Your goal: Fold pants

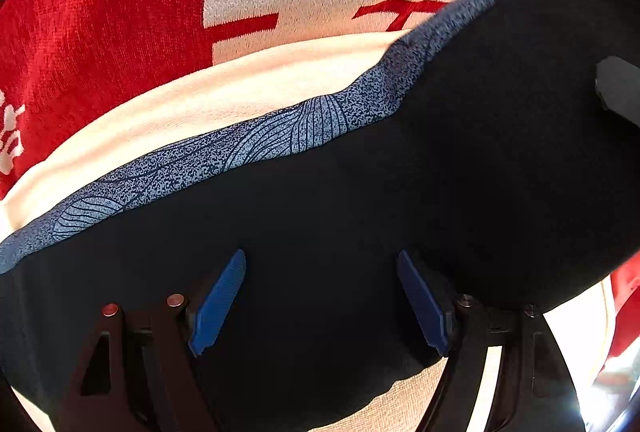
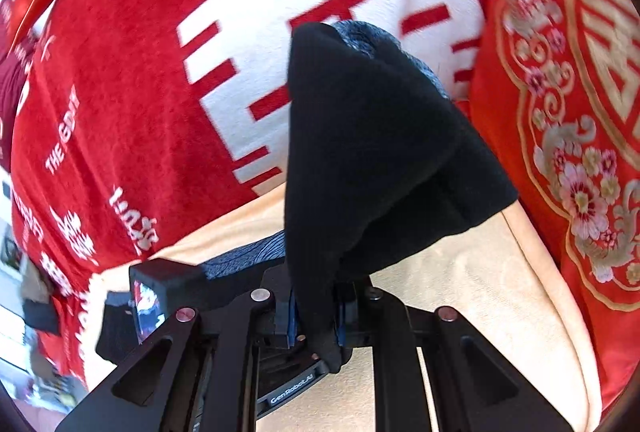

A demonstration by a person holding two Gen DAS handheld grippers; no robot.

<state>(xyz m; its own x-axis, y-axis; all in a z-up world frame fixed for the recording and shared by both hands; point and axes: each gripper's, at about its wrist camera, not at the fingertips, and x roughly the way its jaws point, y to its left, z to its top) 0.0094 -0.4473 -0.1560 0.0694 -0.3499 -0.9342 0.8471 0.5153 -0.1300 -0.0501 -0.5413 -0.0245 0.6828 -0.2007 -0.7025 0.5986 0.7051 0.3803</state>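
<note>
The pants [image 1: 400, 192] are black with a speckled blue patterned band [image 1: 280, 136] along one edge. In the left wrist view they lie over a cream surface [image 1: 240, 88]. My left gripper [image 1: 322, 302] is open, its blue pads [image 1: 218, 302] spread wide just above the black cloth, holding nothing. In the right wrist view my right gripper [image 2: 316, 316] is shut on a bunched fold of the pants [image 2: 372, 152], which rises lifted in front of the camera, the blue band [image 2: 248, 256] showing at its left.
A red and white blanket with large characters [image 1: 120, 12] [image 2: 160, 72] lies behind the cream surface [image 2: 480, 292]. A red embroidered cushion [image 2: 580, 112] stands at the right. The other gripper's black body [image 2: 160, 292] shows at lower left in the right wrist view.
</note>
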